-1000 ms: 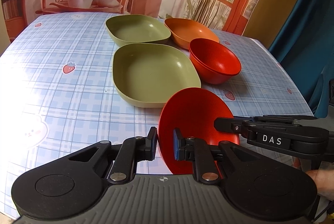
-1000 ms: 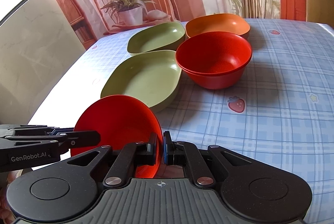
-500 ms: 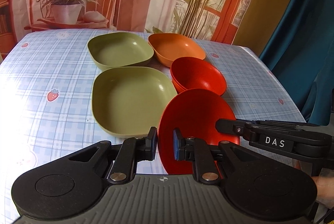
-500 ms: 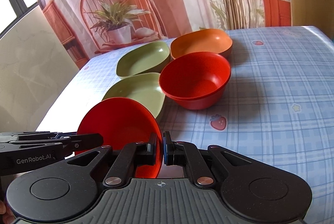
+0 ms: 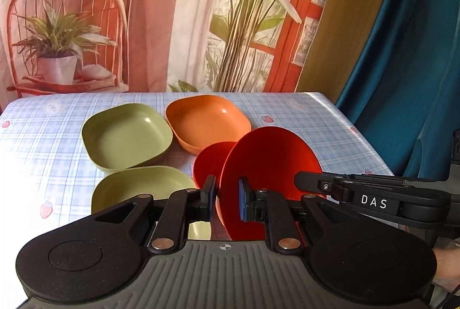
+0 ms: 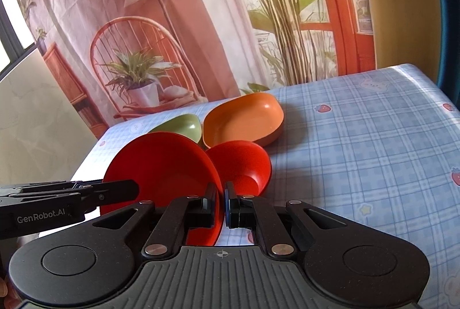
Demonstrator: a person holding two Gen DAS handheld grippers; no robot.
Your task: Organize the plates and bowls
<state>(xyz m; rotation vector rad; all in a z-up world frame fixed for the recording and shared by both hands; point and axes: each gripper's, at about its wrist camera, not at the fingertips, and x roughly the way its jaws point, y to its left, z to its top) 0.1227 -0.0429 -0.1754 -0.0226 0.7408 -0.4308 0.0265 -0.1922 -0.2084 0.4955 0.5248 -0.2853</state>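
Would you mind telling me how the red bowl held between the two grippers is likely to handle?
The held red bowl looks stiff: pinched at opposite rim edges by the left gripper and right gripper, it shows no flex. Its smooth, slightly glossy surface may slip in such thin rim grips. Being round, it could roll or rock if released on edge.

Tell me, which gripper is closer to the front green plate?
Left. The left gripper is just above the front green plate; the right gripper is across the held red bowl from it.
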